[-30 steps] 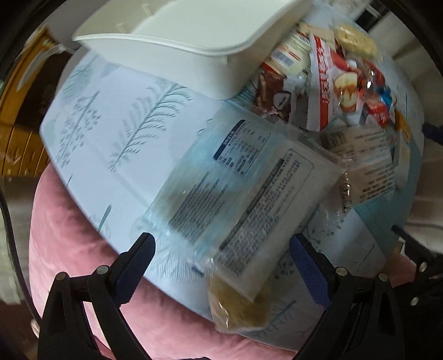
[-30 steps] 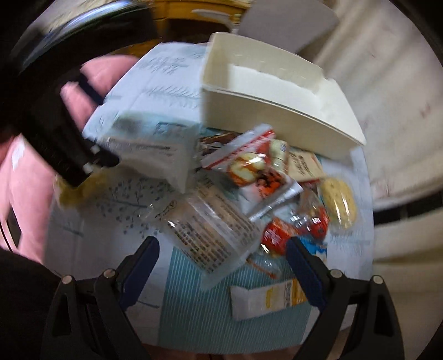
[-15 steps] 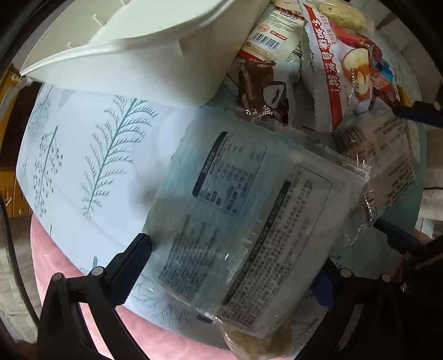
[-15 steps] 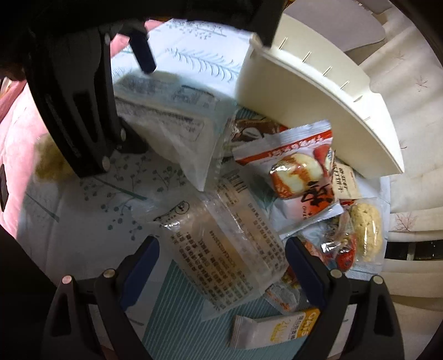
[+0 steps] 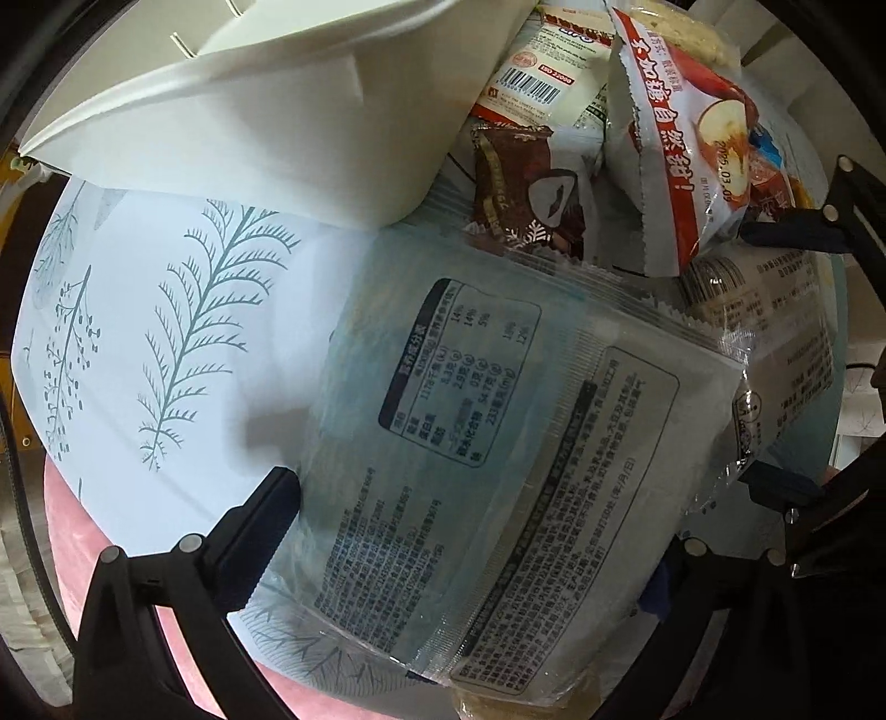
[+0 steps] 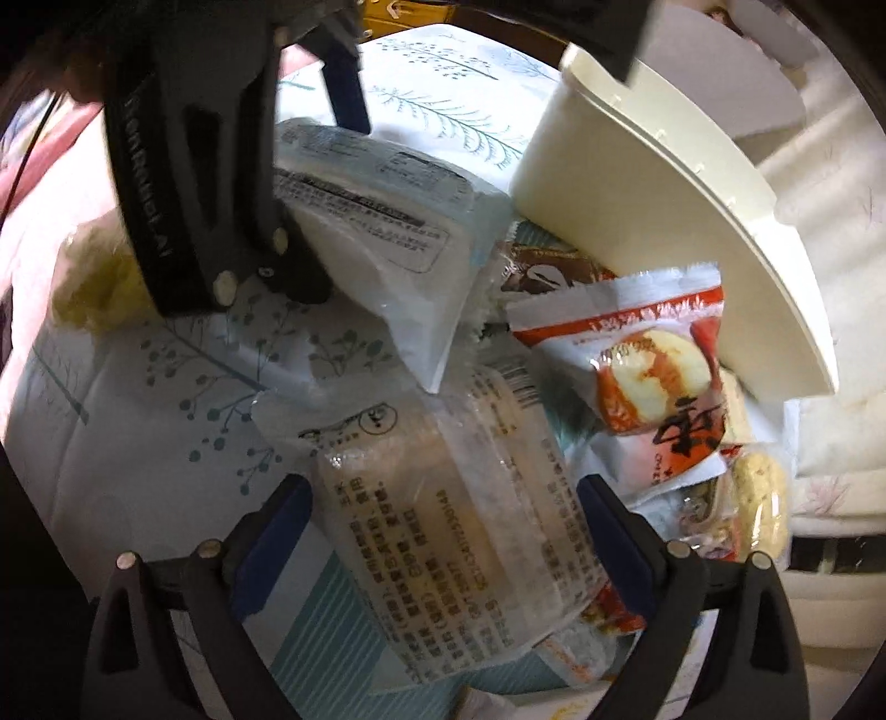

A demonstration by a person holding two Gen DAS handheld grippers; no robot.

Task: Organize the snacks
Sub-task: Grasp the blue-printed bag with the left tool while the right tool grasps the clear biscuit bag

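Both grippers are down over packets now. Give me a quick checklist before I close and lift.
1. Left gripper open around the pale blue packet: ok.
2. Right gripper open around the clear packet: ok.
3. Pale blue packet free of neighbours: not ok, its far edge touches the brown packet.
4. Clear packet free: not ok, the pale blue packet's corner overlaps it.
5. White bin open for drop: ok.
6. Grippers clear of each other: cannot tell; they sit close.

Home living space — leaf-print tablecloth (image 5: 183,354), pink cushioned seat (image 5: 83,526), wooden furniture (image 6: 410,11) behind.
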